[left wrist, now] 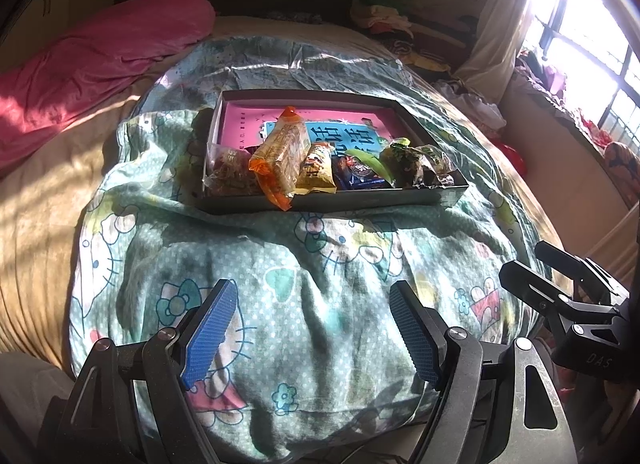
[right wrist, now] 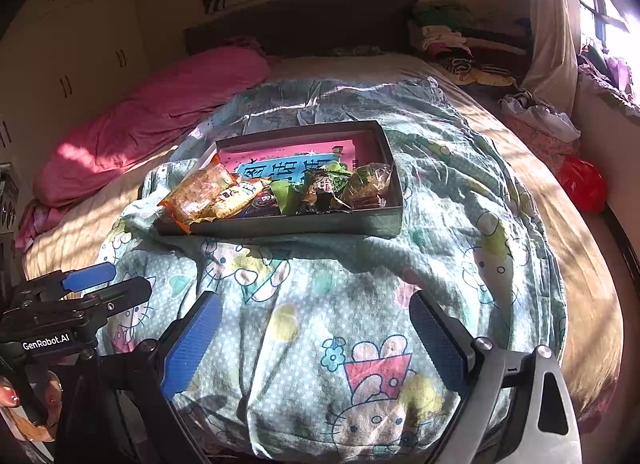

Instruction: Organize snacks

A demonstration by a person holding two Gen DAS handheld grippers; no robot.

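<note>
Left gripper (left wrist: 312, 328): at 6 o'clock in the left wrist view, its blue-padded fingers (left wrist: 210, 328) spread wide with nothing between them, only quilt below. It shows again at 9 o'clock in the right wrist view (right wrist: 116, 282), side-on.

Right gripper (right wrist: 316, 340): at 6 o'clock in its own view, fingers (right wrist: 438, 344) wide apart, holding nothing. In the left wrist view it sits at 4 o'clock (left wrist: 528, 264), black and seen from the side.

Box (left wrist: 360, 200): a shallow dark box lying on the quilt, toward 12 o'clock from both grippers and well apart from them. In the right wrist view its near wall (right wrist: 300, 226) faces the camera.

Snacks: all lie in the box, crowded along its near wall.

Orange packet (left wrist: 280, 154): the tallest piece, at the 9 o'clock end of the row, its lower end hanging over the near wall. Right wrist view (right wrist: 196, 194).

Yellow packet (left wrist: 318, 170): just beside the orange packet on its 3 o'clock side, touching it.

Clear bag (left wrist: 228, 172): in the box's near corner at 9 o'clock, partly under the orange packet.

Dark blue packet (left wrist: 360, 174): next along toward 3 o'clock, partly covered by a green wrapper (left wrist: 368, 162).

Green-and-dark packets (left wrist: 416, 162): bunched at the 3 o'clock end; I cannot tell how many.

Pink book (left wrist: 248, 124): flat on the box floor beneath the snacks, with a blue panel of large characters.

Quilt (left wrist: 320, 264): pale green with cartoon cats, rumpled, under the box.

Pink bedding (left wrist: 100, 64): heaped at 10 o'clock.

Window (left wrist: 580, 32): bright, at 2 o'clock.
</note>
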